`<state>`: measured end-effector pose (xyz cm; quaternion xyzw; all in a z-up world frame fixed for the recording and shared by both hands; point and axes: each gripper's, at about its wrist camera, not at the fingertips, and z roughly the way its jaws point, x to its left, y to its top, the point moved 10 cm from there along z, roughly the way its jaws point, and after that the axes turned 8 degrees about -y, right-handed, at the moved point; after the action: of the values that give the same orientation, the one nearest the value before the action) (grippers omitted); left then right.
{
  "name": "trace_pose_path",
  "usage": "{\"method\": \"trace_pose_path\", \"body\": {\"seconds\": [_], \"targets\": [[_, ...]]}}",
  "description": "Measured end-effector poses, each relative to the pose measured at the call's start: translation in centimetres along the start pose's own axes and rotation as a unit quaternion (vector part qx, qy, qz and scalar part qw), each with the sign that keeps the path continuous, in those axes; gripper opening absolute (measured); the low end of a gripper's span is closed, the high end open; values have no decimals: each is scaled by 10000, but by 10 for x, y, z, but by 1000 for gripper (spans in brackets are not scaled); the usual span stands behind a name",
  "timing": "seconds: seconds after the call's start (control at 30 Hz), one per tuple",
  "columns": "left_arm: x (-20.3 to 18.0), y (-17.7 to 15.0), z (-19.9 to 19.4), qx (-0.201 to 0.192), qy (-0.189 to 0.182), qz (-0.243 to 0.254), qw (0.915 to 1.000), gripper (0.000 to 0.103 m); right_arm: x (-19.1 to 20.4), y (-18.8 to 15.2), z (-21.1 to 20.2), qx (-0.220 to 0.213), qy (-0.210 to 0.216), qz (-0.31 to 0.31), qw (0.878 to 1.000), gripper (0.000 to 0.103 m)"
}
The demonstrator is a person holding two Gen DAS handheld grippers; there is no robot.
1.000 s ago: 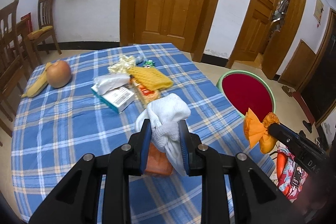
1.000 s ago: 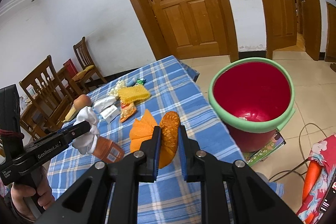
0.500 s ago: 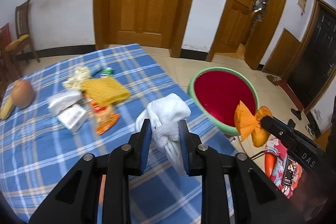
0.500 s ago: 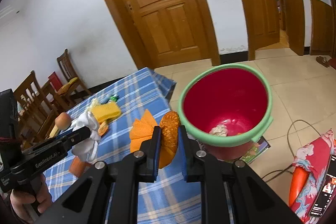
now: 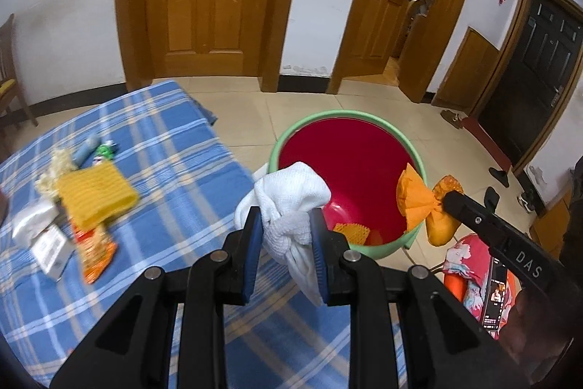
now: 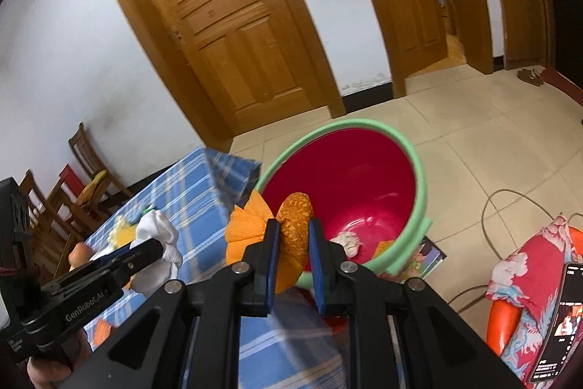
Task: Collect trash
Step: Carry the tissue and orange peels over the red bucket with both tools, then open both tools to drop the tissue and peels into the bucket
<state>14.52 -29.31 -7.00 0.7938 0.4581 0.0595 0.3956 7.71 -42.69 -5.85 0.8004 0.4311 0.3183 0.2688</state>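
Note:
My left gripper (image 5: 285, 225) is shut on a white crumpled cloth (image 5: 289, 197), held above the table edge beside the bin; it also shows in the right wrist view (image 6: 156, 232). My right gripper (image 6: 294, 236) is shut on an orange wrapper (image 6: 293, 232) with a flared orange paper end (image 6: 244, 228), held at the near rim of the red bin with a green rim (image 6: 419, 192). In the left wrist view the wrapper (image 5: 415, 195) hangs over the bin's right rim (image 5: 291, 137). A few scraps (image 6: 346, 239) lie at the bin's bottom.
On the blue checked tablecloth (image 5: 175, 148) lie a yellow sponge cloth (image 5: 96, 195), an orange snack packet (image 5: 94, 250), a white box (image 5: 47, 246) and small wrappers (image 5: 102, 150). Wooden chairs (image 6: 87, 166) stand at the left. A red flowered bag (image 6: 524, 283) and cable (image 6: 510, 206) lie on the floor.
Both grippers have swung right from above the table toward the bin, each keeping its load. The bin is now closer and more central in both views.

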Motion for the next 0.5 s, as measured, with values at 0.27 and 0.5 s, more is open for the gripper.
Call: {"method": "trace_pose_path", "body": {"seconds": [0.27,0.5], "targets": [[-19,6,44,208,-96,90,9997,26,-29,8,22,81,-186,356,9992,18],[-23,2,67,359,-87,142,9992,26,-45,5,38,241,-323,487,9980,18]]}}
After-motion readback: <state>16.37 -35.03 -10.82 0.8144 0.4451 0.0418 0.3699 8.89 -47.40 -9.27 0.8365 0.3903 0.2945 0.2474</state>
